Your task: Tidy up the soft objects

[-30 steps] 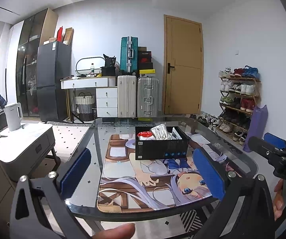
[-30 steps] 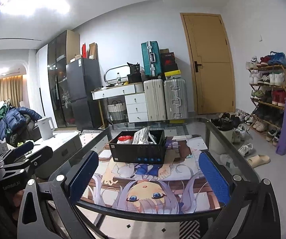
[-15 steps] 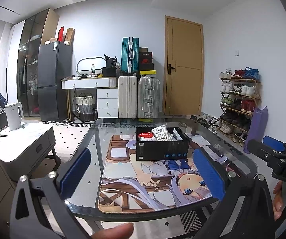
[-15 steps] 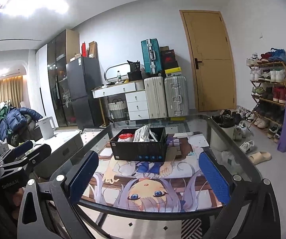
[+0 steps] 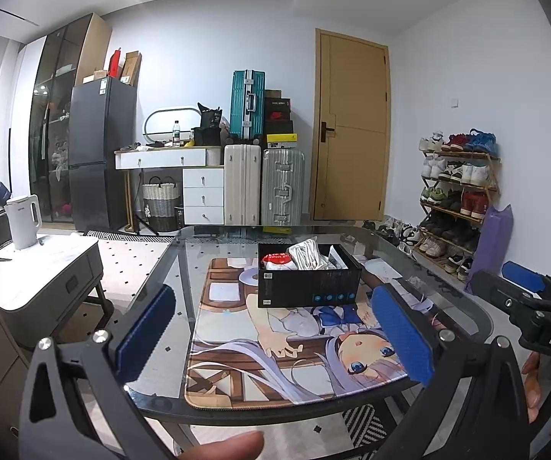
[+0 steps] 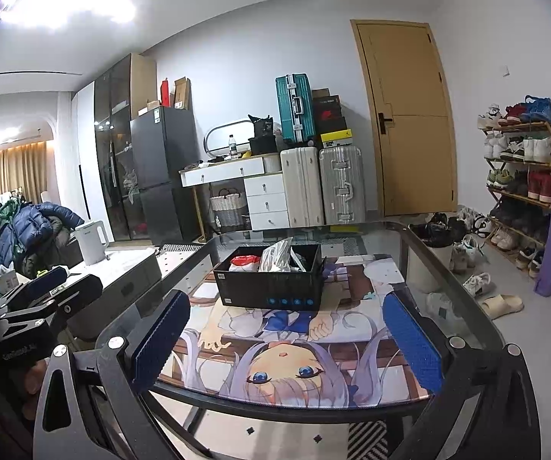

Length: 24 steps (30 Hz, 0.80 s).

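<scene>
Soft packets (image 5: 306, 256) sit bunched in a black box (image 5: 308, 287) on the mat (image 5: 275, 352), well ahead of the left claw (image 5: 271, 339) and slightly to its right. This claw is spread wide and holds nothing. The right claw (image 5: 524, 295) shows at its far right.

From the right view, the right claw (image 6: 285, 341) is likewise spread and empty, with the box (image 6: 271, 287) ahead and a little left. A red-topped bag (image 6: 243, 262) and a silvery pouch (image 6: 277, 257) poke above the rim. They look light, crinkly and slippery, so pinching a raised fold near the top seems best.
</scene>
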Each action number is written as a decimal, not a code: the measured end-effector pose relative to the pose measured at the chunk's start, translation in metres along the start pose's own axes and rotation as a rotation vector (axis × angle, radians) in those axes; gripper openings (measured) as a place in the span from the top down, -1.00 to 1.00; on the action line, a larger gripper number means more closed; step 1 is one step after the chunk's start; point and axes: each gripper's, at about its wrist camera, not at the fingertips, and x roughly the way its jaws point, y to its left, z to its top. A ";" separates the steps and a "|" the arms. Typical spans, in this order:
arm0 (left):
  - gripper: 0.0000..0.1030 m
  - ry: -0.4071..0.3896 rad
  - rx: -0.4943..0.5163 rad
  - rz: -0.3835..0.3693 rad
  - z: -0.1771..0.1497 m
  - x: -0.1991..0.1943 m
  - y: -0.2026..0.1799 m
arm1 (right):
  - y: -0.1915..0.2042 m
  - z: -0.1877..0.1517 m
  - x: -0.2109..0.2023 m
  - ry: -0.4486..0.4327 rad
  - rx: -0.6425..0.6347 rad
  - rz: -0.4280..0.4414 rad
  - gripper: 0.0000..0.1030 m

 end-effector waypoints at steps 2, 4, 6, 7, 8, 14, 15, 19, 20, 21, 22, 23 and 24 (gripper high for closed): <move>-1.00 -0.003 0.002 0.003 0.000 0.000 0.000 | 0.000 -0.001 0.000 0.001 -0.002 0.004 -0.99; -1.00 0.000 0.002 -0.003 -0.001 0.000 0.000 | 0.000 -0.001 0.000 0.001 -0.003 0.004 -0.99; -1.00 0.004 0.006 -0.004 -0.001 0.001 0.000 | 0.000 -0.001 0.000 0.001 -0.002 0.004 -0.99; -1.00 0.002 0.005 -0.004 -0.001 0.001 0.000 | 0.000 -0.001 0.000 0.002 -0.001 0.004 -0.99; -1.00 0.000 0.003 -0.004 0.000 0.001 0.000 | 0.000 -0.001 0.000 0.002 0.000 0.004 -0.99; -1.00 0.001 -0.005 -0.007 -0.002 0.003 0.001 | 0.004 -0.003 -0.001 0.005 -0.006 0.022 -0.99; -1.00 0.000 -0.006 -0.007 -0.002 0.003 0.001 | 0.005 -0.003 -0.001 0.006 -0.008 0.022 -0.99; -1.00 0.003 -0.004 -0.008 -0.002 0.003 0.001 | 0.007 -0.003 -0.001 0.008 -0.003 0.025 -0.99; -1.00 0.002 -0.003 -0.008 -0.002 0.003 0.001 | 0.007 -0.004 -0.001 0.009 -0.001 0.027 -0.99; -1.00 0.001 -0.004 -0.009 -0.002 0.003 0.001 | 0.007 -0.004 -0.001 0.012 0.002 0.032 -0.99; -1.00 0.002 -0.004 -0.008 -0.002 0.003 0.001 | 0.008 -0.004 -0.001 0.015 0.005 0.038 -0.99; -1.00 0.003 -0.006 -0.007 -0.003 0.004 0.001 | 0.007 -0.004 0.000 0.017 0.006 0.041 -0.99; -1.00 0.004 -0.006 -0.008 -0.003 0.003 0.001 | 0.008 -0.004 0.001 0.018 0.006 0.043 -0.99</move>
